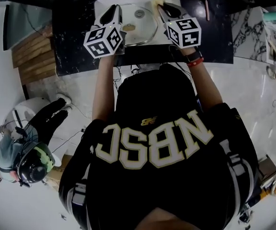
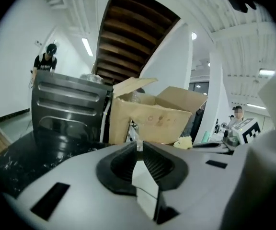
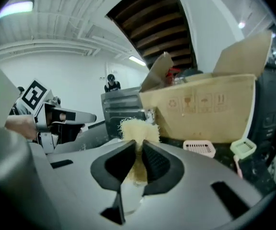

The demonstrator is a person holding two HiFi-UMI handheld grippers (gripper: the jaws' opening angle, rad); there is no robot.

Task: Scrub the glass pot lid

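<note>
A: Where is the glass pot lid [image 1: 140, 30] to be found?

B: It is seen lying in the white sink [image 1: 98, 4] that is set into the dark desk [image 1: 80, 56], between the two grippers, with its knob showing. It does not appear to be gripped by either.

A: How are the fingers set?

B: On the left gripper [image 1: 113, 11] the fingers [image 2: 124, 162] are drawn nearly together. Only a thin pale sliver is seen at the tips, and what it is cannot be told. On the right gripper [image 1: 162, 7] the fingers [image 3: 155, 162] are clamped on a frayed yellow scrubber [image 3: 137, 128]. It is held near the sink's far right corner, clear of the glass as far as can be made out.

A: How much is judged done?

B: Little can be credited. The tool is in hand, but no suds are seen, and a tan patch is visible toward the lid's left side. The scrubbing itself is judged to be left: the scrubber has to be brought onto the glass and the lid steadied
</note>
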